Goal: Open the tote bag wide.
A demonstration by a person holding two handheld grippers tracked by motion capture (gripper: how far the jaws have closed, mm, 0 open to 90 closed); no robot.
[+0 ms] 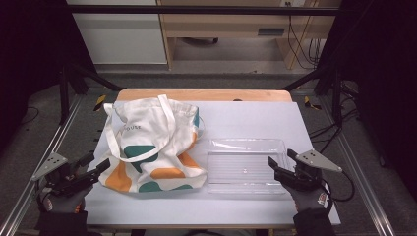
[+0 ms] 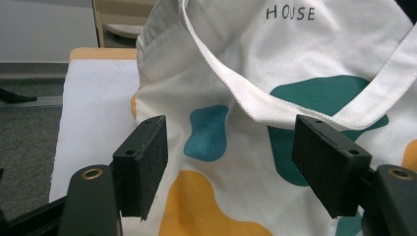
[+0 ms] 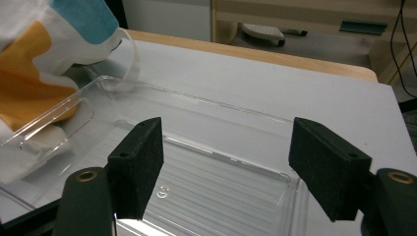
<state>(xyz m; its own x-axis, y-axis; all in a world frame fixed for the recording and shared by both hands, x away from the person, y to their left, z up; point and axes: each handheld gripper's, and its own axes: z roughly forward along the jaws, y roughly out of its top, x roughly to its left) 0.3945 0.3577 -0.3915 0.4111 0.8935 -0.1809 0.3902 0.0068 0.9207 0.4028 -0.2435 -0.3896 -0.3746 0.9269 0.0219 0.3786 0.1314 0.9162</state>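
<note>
I see my left hand-held gripper (image 1: 98, 169) spread wide at the lower left edge of the tote bag (image 1: 152, 142), which lies flat on the white bench (image 1: 246, 118). My right hand-held gripper (image 1: 281, 162) is also wide, at the right rim of the clear plastic tray (image 1: 246, 164) just beside the bag.

Cream woven-cloth tote bag with teal and orange blotches (image 1: 152, 147): matt, stitched strap hems. Clear glossy plastic tray (image 1: 246, 166): ribbed floor, bright reflections. Matt white table sheet (image 1: 246, 118), smooth, over a pale wooden tabletop edge (image 1: 204, 94). Black left gripper (image 2: 228, 162) and black right gripper (image 3: 226, 167): 2 jaws each, pads rough and foam-like.
</note>
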